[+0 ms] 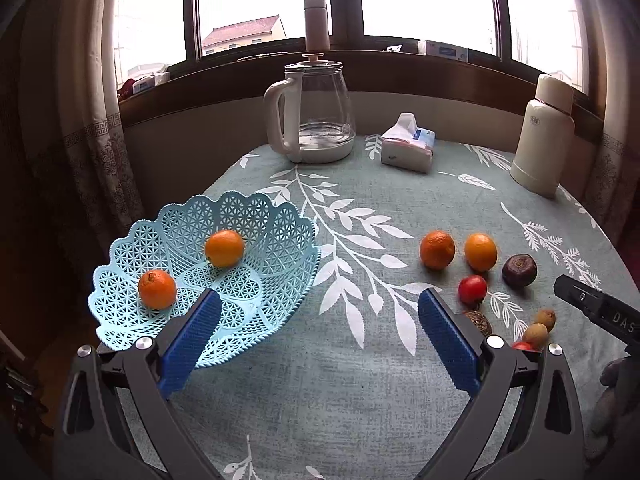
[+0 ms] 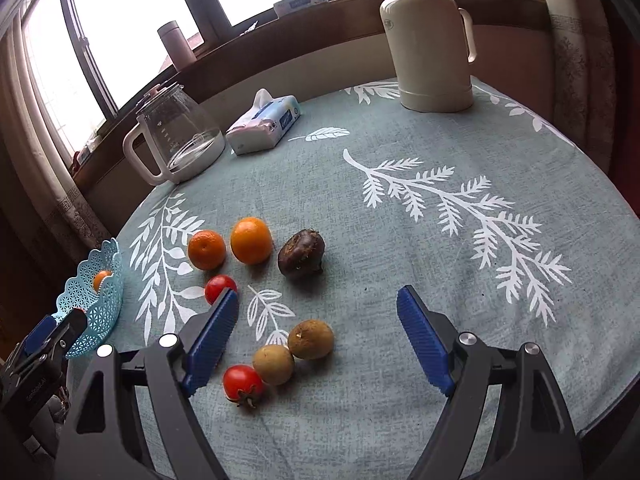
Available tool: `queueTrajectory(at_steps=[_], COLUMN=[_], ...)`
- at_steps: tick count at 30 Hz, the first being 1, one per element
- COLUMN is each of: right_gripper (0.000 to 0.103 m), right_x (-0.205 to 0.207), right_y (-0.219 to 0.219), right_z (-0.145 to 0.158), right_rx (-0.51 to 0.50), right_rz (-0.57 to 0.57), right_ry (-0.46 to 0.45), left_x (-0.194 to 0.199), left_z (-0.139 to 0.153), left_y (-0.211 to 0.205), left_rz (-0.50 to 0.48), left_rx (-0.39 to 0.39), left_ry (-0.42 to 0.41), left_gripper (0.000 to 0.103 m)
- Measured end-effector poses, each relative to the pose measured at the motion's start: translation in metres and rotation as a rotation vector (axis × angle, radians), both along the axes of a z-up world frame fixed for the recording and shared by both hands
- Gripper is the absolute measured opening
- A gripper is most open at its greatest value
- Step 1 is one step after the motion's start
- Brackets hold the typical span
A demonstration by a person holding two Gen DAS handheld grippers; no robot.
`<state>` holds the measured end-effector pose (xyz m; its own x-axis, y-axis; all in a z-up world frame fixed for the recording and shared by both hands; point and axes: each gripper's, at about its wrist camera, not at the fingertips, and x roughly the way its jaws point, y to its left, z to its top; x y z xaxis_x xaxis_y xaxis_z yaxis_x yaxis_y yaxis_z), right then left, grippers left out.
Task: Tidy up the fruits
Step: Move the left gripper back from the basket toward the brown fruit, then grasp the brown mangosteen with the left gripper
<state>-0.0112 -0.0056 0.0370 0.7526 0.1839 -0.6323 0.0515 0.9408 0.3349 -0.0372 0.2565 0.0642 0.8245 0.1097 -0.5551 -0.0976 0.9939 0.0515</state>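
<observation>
Left wrist view shows the left gripper with its blue fingers spread wide and nothing between them. Just ahead and to its left sits the blue basket, holding two oranges so they cannot roll away. Ahead and to its right, two more oranges wait on the table cloth.

The right gripper is wide apart and empty too. Two brown fruits and a red tomato lie between its fingers, close in. I think it hangs there to pick one next.
</observation>
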Motion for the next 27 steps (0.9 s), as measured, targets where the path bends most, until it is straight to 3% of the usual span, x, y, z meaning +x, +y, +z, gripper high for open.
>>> queueTrajectory(at_steps=[7,21,25,27], right_gripper=[0.081,0.081,0.081,0.081], right_x=[-0.001,-0.003,-0.003,-0.002], right_y=[-0.009,-0.017,-0.019,-0.018], right_z=[-0.017,-0.018,-0.019,-0.020], right_rx=[-0.041,0.014,0.026,0.027], right_rz=[-0.020,-0.033,-0.037,-0.034], right_ry=[0.080,0.068,0.069,0.070], left_x=[0.009,0.042,0.055,0.059], left_z=[-0.015,-0.044,-0.057,-0.061], left_y=[-0.017,-0.059,-0.064,-0.065], left_rz=[-0.068,-0.290,-0.327,-0.333], left_rx=[-0.028,-0.137,-0.180,-0.197], left_ry=[0.055,0.192,0.252,0.265], left_gripper=[0.100,0.099,0.077,0.075])
